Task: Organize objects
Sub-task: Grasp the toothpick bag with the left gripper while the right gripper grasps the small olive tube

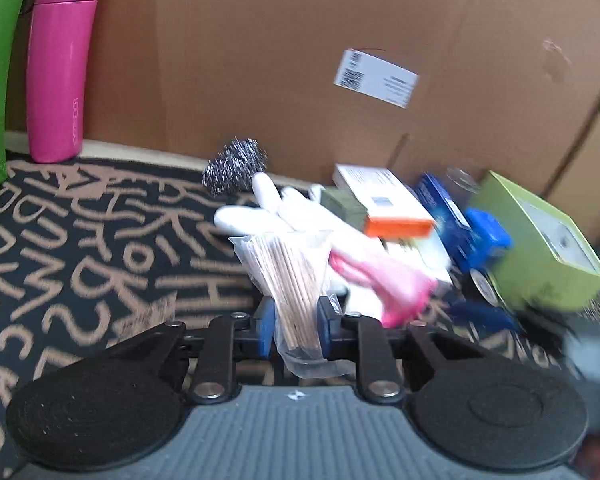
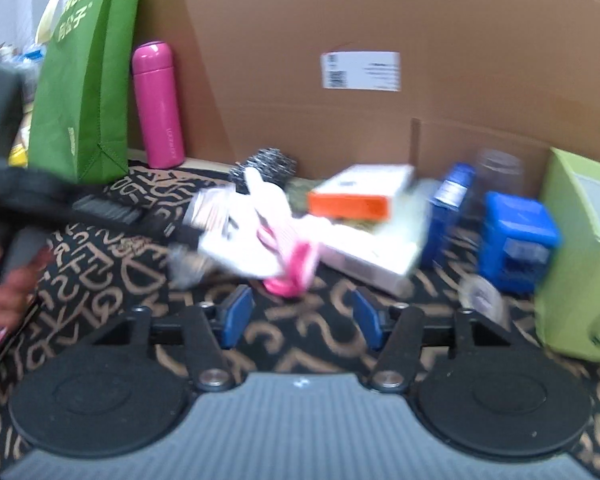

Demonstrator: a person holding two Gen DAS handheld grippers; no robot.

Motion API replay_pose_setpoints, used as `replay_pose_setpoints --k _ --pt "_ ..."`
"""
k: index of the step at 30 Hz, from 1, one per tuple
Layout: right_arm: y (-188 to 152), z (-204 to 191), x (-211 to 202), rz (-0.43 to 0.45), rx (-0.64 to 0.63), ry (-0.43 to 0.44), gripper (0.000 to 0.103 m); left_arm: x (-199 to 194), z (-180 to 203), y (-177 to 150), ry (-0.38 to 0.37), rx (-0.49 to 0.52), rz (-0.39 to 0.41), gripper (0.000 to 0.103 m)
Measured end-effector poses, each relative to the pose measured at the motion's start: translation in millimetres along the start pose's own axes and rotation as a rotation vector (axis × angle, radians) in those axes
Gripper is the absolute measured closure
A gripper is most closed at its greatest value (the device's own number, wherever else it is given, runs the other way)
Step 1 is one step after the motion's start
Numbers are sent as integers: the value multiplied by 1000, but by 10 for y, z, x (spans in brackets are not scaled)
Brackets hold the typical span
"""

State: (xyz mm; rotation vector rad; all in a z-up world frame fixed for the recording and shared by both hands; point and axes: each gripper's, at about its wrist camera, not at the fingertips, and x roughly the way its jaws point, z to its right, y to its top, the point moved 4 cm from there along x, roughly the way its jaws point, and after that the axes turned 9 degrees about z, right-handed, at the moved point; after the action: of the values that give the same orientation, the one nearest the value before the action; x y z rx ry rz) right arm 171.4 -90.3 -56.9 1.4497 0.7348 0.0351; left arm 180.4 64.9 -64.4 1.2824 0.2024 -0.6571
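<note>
My left gripper (image 1: 296,326) is shut on a clear plastic bag of wooden sticks (image 1: 290,276), held above the patterned mat. It also shows in the right wrist view (image 2: 212,210) at the left, blurred. Behind it lies a white and pink glove (image 1: 364,276), also in the right wrist view (image 2: 276,240). My right gripper (image 2: 302,320) is open and empty, low over the mat in front of the glove. A steel scourer (image 1: 236,164) lies by the cardboard wall.
A pink bottle (image 2: 158,112) and a green bag (image 2: 84,80) stand at the back left. A white and orange box (image 2: 360,192), blue boxes (image 2: 516,240), a tape roll (image 2: 484,294) and a lime green box (image 2: 580,264) crowd the right. A cardboard wall (image 2: 340,20) closes the back.
</note>
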Motion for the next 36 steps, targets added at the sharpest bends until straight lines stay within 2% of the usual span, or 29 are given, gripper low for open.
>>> replay_pose_setpoints --k 1,3,4,5,10,15,18,19,20,21,22,25,26,27,28,29,31,36 --pt "21 -29 78 2 -14 1 56 -60 -2 -39 -4 13 -6 80" --pt "42 -66 223 -5 -30 -3 71 -141 -1 -102 -15 31 -15 80" --pt "41 -69 280 -11 -24 3 86 -180 0 -131 -23 36 -19 80" --pt "34 -58 308 -14 -8 2 91 -211 -6 -154 -29 38 -22 80" --pt "-12 45 83 26 82 -2 100 -306 3 -213 -46 50 -36 80" --pt "-9 112 -391 101 141 17 100 -354 82 -254 -54 57 -42 80" --pt "-31 89 -446 78 93 -8 97 -360 146 -271 -37 85 -34 79" --pt "-27 77 -421 69 73 -24 88 -358 160 -274 -27 92 -29 79" --pt "-23 62 -364 61 58 -28 67 -361 172 -278 -26 100 -26 78" --pt "-17 52 -283 57 48 -21 60 -364 181 -285 -26 104 -25 75" --pt "-17 31 -202 61 41 -11 60 -364 181 -292 -25 103 -27 73" --pt "-5 -15 118 48 2 -14 61 -333 155 -302 -10 87 -35 54" --pt "-4 -25 227 46 -2 -15 68 -316 145 -303 -1 76 -38 45" --pt "-12 -30 312 42 4 -7 75 -299 137 -302 6 63 -38 41" --pt "-29 -31 374 36 11 2 95 -284 139 -302 9 54 -37 40" --pt "-44 -26 407 26 18 -2 97 -271 149 -304 11 48 -38 40" --pt "-46 9 317 65 50 19 98 -249 169 -311 7 45 -41 38" --pt "-8 116 -207 126 120 80 98 -210 250 -344 -3 66 -47 37"
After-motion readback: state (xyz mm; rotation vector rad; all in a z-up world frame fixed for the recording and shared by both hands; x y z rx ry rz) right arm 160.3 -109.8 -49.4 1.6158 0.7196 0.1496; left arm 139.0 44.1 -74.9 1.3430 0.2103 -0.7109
